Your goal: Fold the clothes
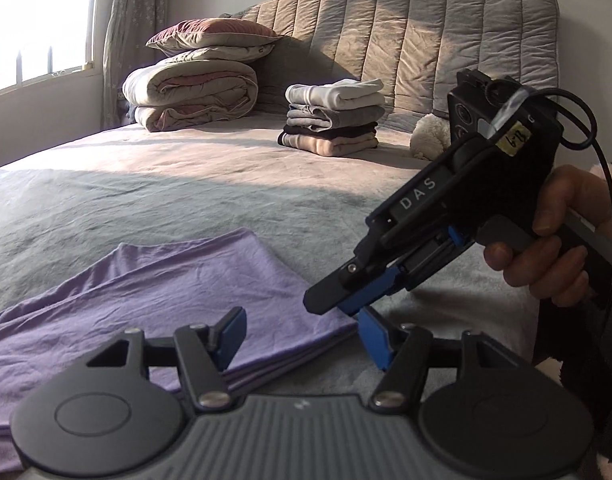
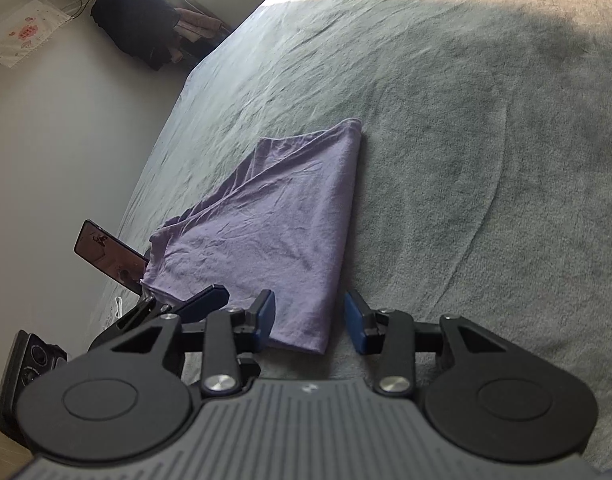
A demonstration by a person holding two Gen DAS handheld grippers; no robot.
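On the bed [image 2: 466,160] lies a folded purple garment [image 2: 273,232], both tools [image 1: 301,340] [image 2: 310,320] spread, pinching nothing

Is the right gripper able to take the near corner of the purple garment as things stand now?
Probably yes. The right gripper is open, and the purple garment has its near corner lying flat between the pads on the bed. The left gripper sits beside it, not in between.

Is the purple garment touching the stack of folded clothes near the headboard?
Apart. The left wrist view shows the purple garment lying near the camera, while the stack of folded clothes sits far back, with a wide stretch of bare bed cover between them.
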